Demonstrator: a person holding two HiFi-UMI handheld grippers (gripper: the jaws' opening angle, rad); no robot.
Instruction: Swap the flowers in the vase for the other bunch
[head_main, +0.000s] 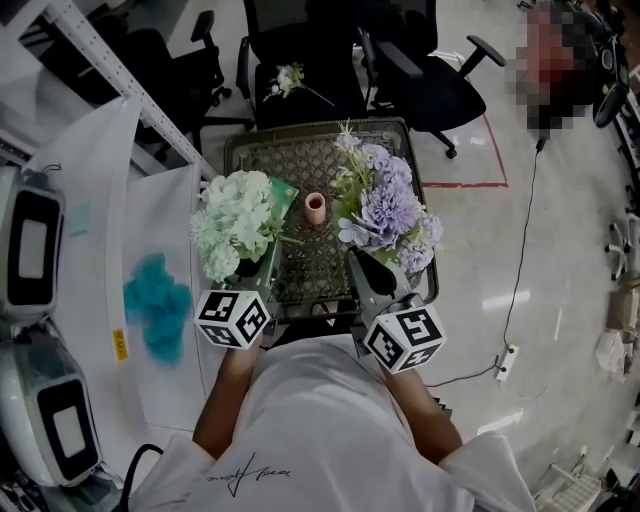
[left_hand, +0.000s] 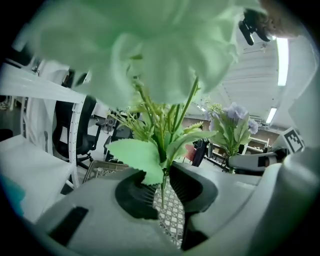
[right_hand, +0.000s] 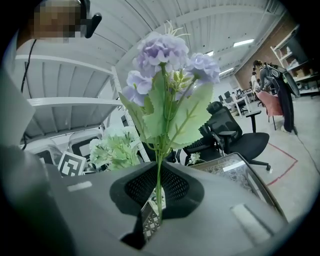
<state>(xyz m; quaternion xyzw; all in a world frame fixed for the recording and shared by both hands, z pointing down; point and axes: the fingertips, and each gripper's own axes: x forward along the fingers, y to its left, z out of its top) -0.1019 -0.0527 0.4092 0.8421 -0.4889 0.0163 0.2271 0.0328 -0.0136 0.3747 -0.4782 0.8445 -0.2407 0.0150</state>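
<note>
Left gripper (left_hand: 162, 192) fingers (left_hand: 134, 196) round green bunch (left_hand: 150, 60), right gripper (right_hand: 157, 200) round purple bunch (right_hand: 165, 65); one vase (head_main: 315, 208)

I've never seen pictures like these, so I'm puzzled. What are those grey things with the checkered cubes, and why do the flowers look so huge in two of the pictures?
A person in a white shirt holds a tool in each hand. Each tool is a gripper: two jaws that pinch things. One picture comes from a camera on the person's head, looking down. The other two come from little cameras riding on the grippers, very close to the flowers, so these look huge. The left gripper pinches the stem of a pale green bunch. The right gripper pinches a purple bunch. Between them, on a mesh table, stands a small pink vase with no flowers in it.
</note>
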